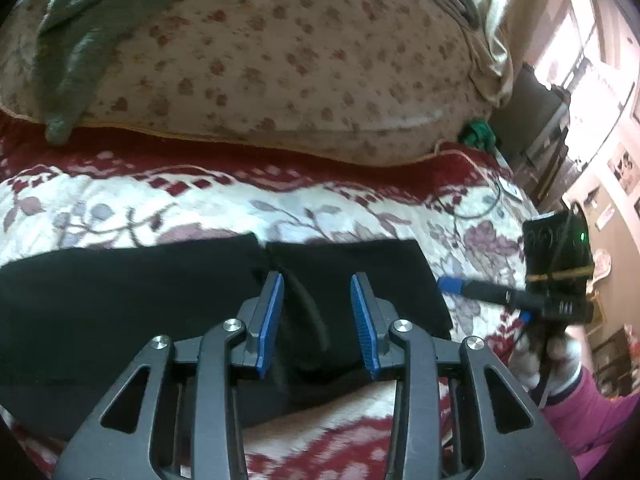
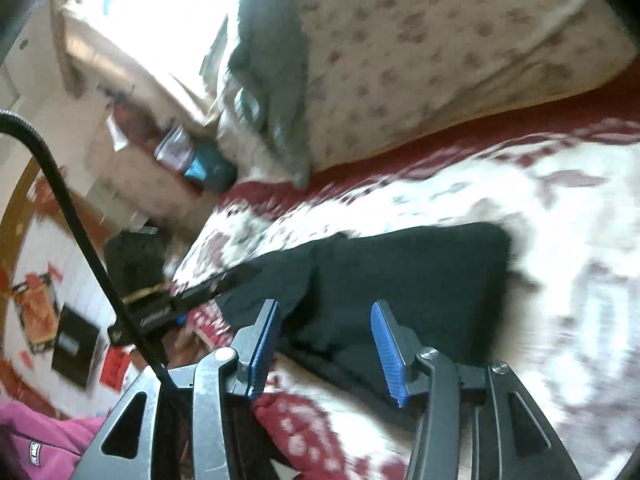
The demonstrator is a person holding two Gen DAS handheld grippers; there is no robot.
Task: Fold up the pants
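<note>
The black, soft cloth pants (image 1: 160,300) lie flat on the red-and-white floral quilt (image 1: 200,208), already doubled, a fold seam near centre. They look light, limp and easily bunched; the edge at 3 o'clock seems the best hold. The left gripper (image 1: 318,320) hovers released above them. The right gripper (image 2: 326,344) is likewise parted, gripping nothing.

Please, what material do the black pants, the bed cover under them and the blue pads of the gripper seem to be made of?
Black pants: probably soft matte woven or knit cloth; it lies limp with folds and no shine.
Bed cover: likely quilted or plush textile, printed red and white with flowers; blur hides the weave.
Blue pads: seemingly rubber or plastic, ribbed surface, on black hard fingers.
</note>
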